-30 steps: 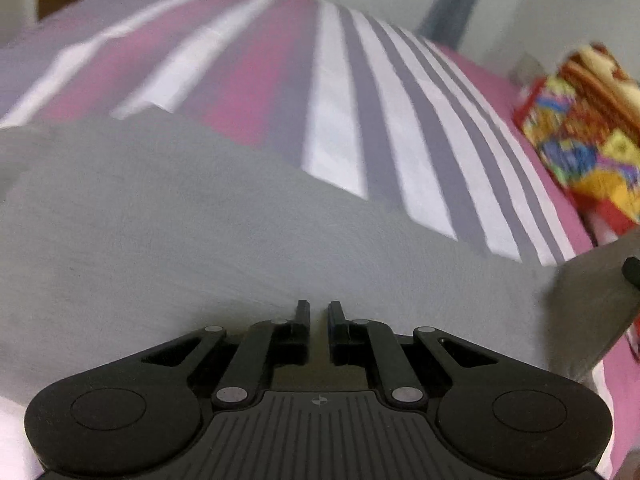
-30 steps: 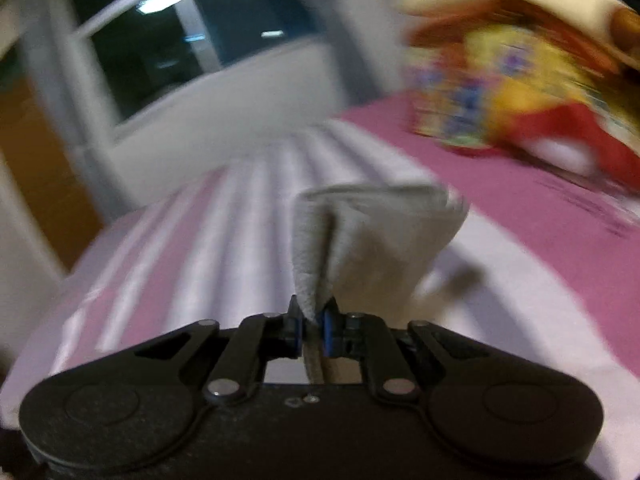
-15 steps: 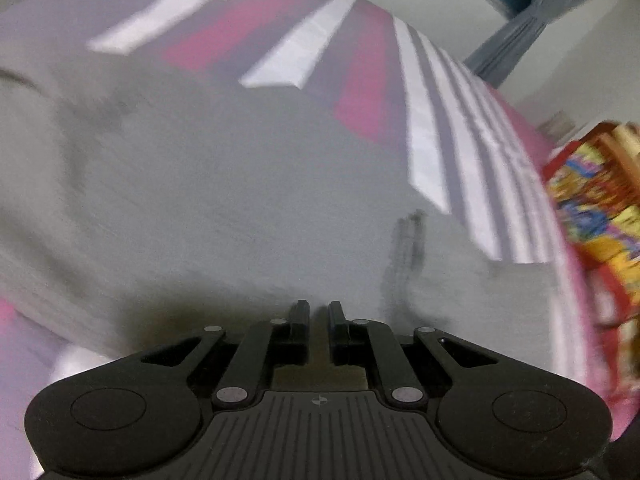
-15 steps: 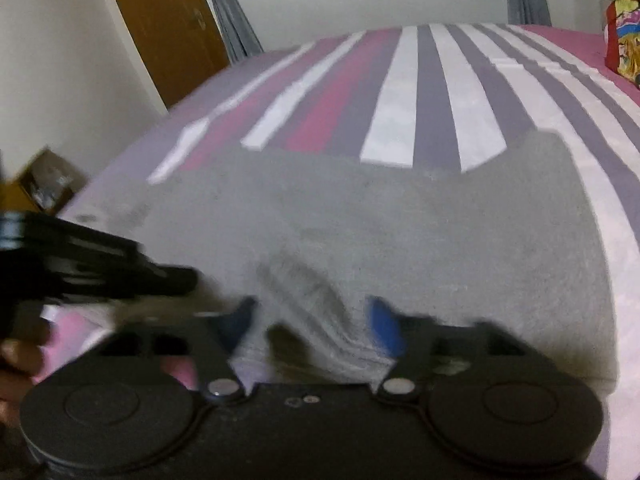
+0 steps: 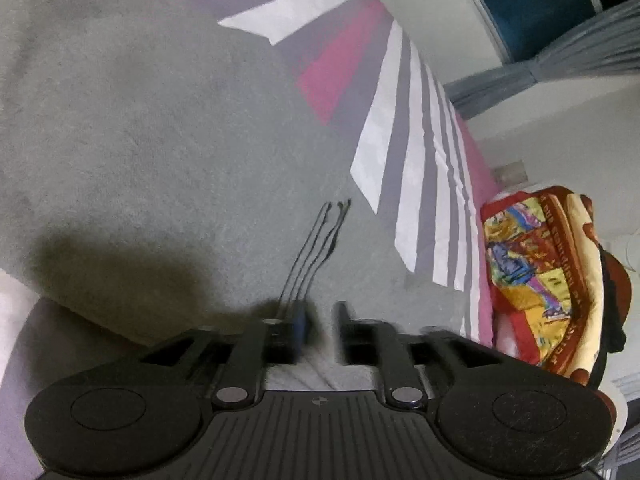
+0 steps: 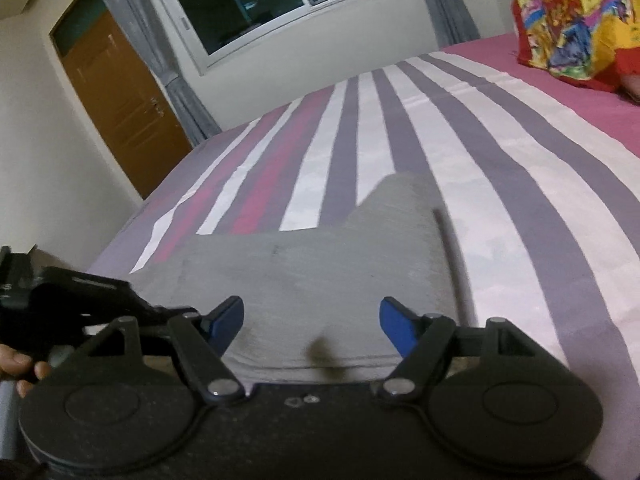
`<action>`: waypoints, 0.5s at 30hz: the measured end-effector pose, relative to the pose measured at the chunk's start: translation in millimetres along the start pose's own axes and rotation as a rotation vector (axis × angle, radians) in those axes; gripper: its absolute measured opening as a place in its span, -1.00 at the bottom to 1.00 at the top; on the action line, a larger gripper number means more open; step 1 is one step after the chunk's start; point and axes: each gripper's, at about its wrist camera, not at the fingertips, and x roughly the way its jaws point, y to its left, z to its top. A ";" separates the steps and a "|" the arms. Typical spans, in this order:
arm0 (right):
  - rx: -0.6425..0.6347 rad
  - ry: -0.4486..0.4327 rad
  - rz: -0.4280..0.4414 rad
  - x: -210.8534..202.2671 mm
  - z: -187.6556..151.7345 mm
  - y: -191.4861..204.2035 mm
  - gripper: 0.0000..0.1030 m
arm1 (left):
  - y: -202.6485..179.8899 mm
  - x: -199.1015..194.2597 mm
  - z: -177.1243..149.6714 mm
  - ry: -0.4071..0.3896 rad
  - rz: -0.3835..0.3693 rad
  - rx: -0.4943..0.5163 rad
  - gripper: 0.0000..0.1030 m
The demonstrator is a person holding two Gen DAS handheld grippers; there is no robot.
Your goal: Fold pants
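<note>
the grey pants [image 6: 320, 272] lie flat on the striped bed [image 6: 500, 152], folded into a broad slab near its front edge, with a dark drawstring [image 5: 316, 248] trailing over the cloth in the left wrist view. the right tongs [image 6: 312, 320] stand wide apart above the near hem of the pants, their blue pads clear of the fabric; they have just been opening and nothing sits between them but the cloth lying below. the left tongs [image 5: 320, 328] have just been opening too, blurred, with a gap between the fingers and the grey cloth beneath, not pinched. in the right wrist view the left tongs show at the left edge, a hand [image 6: 20, 364] gripping them. a colourful blanket [image 5: 540, 280] sits at the far side of the bed.
</note>
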 end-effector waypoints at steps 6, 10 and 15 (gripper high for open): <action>0.046 0.001 0.006 -0.1 -5.3 -8.7 0.45 | -7.5 -8.2 2.7 -0.037 0.063 0.069 0.73; 0.059 -0.015 0.006 -7.1 -5.9 -8.7 0.45 | 1.0 10.7 0.3 0.043 0.053 0.024 -0.19; 0.084 -0.034 -0.010 -15.7 -8.1 -16.2 0.45 | 2.4 35.0 -17.0 0.093 0.017 0.005 -0.19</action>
